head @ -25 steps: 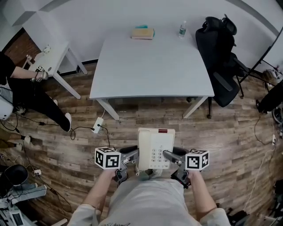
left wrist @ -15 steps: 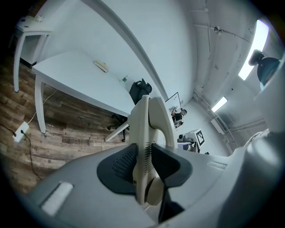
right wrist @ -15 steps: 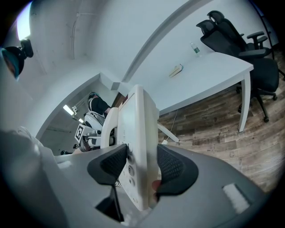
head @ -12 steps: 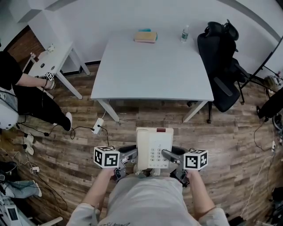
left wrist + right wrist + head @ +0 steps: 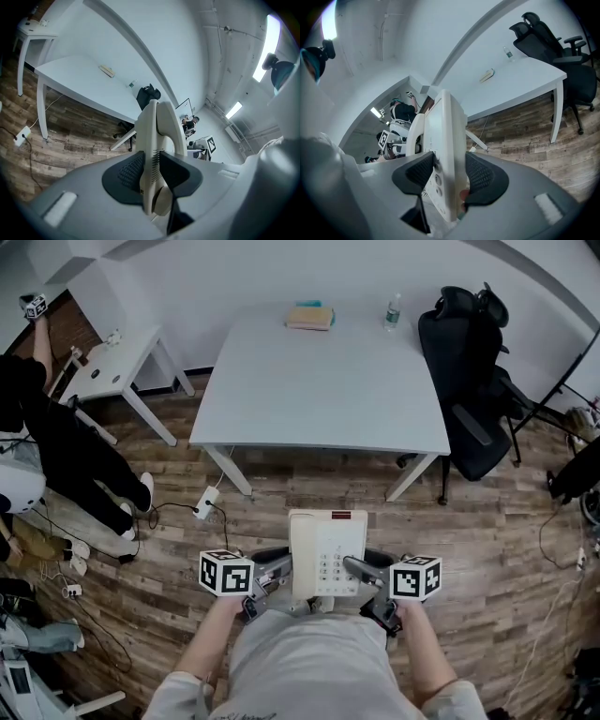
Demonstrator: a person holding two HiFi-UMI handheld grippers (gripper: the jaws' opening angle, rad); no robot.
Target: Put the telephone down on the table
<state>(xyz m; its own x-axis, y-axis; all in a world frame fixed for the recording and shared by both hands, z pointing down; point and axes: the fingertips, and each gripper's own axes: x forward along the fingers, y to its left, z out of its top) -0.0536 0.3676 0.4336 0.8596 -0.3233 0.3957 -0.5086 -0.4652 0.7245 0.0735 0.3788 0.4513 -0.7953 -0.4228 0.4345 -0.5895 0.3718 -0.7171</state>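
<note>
The left claw (image 5: 279, 570) was clamped on the phone (image 5: 327, 545) at its 8 o'clock edge, and the right claw (image 5: 362, 570) was clamped on its 4 o'clock edge. The phone was held between them, face up, over the wooden floor (image 5: 487, 521), close to the person (image 5: 309, 662). The table (image 5: 319, 381) stood at 12 o'clock from it, well apart, with a bottle (image 5: 392, 312) at its far edge.
</note>
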